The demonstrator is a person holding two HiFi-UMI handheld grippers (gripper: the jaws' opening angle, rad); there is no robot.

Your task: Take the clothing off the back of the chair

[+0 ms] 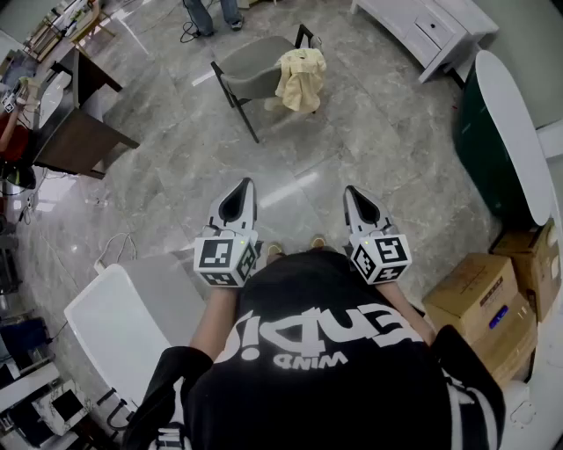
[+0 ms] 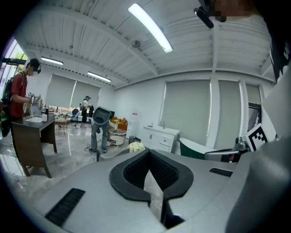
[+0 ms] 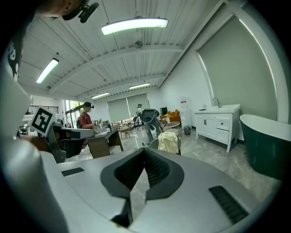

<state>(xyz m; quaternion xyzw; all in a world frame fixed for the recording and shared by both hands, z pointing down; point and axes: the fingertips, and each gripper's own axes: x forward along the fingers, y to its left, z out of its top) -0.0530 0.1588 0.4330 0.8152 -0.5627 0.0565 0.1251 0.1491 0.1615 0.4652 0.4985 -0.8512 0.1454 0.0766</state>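
A pale yellow garment (image 1: pixel 301 77) hangs over the back of a grey chair (image 1: pixel 253 72) with black legs, far across the marble floor. My left gripper (image 1: pixel 249 183) and right gripper (image 1: pixel 349 190) are held side by side in front of the person's body, both pointing toward the chair and well short of it. Each is shut with nothing between its jaws. The left gripper view looks past the left gripper (image 2: pixel 148 151) to the small, distant garment (image 2: pixel 135 147). In the right gripper view the garment (image 3: pixel 168 141) appears beyond the right gripper (image 3: pixel 142 151).
A white cabinet (image 1: pixel 431 26) stands at the back right, with a dark green bathtub (image 1: pixel 510 132) and cardboard boxes (image 1: pixel 484 299) along the right. Dark wooden desks (image 1: pixel 84 132) are at the left, a white table (image 1: pixel 123 325) at the lower left. A person (image 1: pixel 211 13) stands behind the chair.
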